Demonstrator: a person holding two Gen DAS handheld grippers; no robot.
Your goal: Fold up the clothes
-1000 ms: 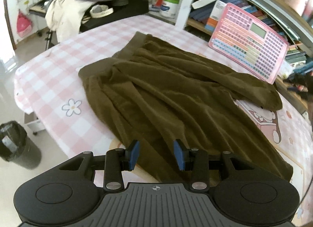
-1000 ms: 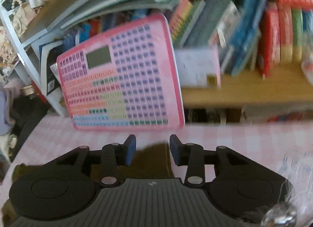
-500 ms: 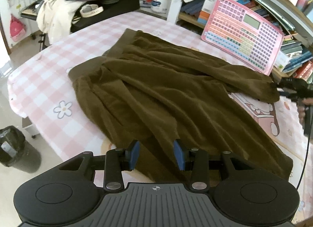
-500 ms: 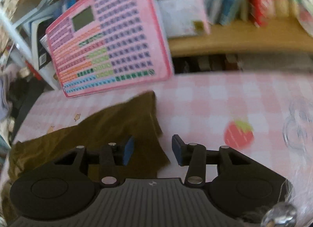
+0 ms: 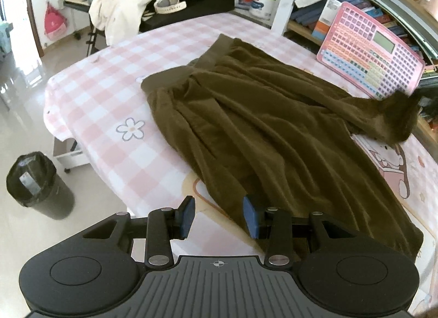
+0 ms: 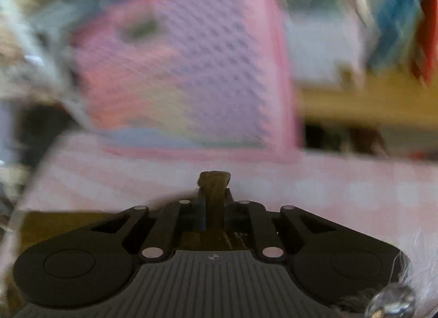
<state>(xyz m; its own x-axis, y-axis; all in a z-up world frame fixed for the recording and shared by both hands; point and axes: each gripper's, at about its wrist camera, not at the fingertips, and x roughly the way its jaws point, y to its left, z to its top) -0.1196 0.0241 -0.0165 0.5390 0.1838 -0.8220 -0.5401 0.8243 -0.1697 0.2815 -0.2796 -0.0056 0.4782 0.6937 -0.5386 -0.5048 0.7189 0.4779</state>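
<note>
A dark olive garment with a ribbed band at its far end lies spread over the pink checked tablecloth. My left gripper hangs open just above the garment's near hem, blue pads apart with nothing between them. My right gripper is shut on a bunched corner of the olive garment, which sticks up between its fingers. In the left wrist view that far right corner is lifted off the table and blurred. The right wrist view is smeared by motion.
A pink button-grid toy board leans against a bookshelf behind the table. A black stand piled with clothes sits at the far left. A black bin stands on the floor by the table's near left edge.
My right gripper went from open above the garment's corner to shut on it, and the corner has risen. The left gripper stayed open and drew back slightly toward the near hem.
</note>
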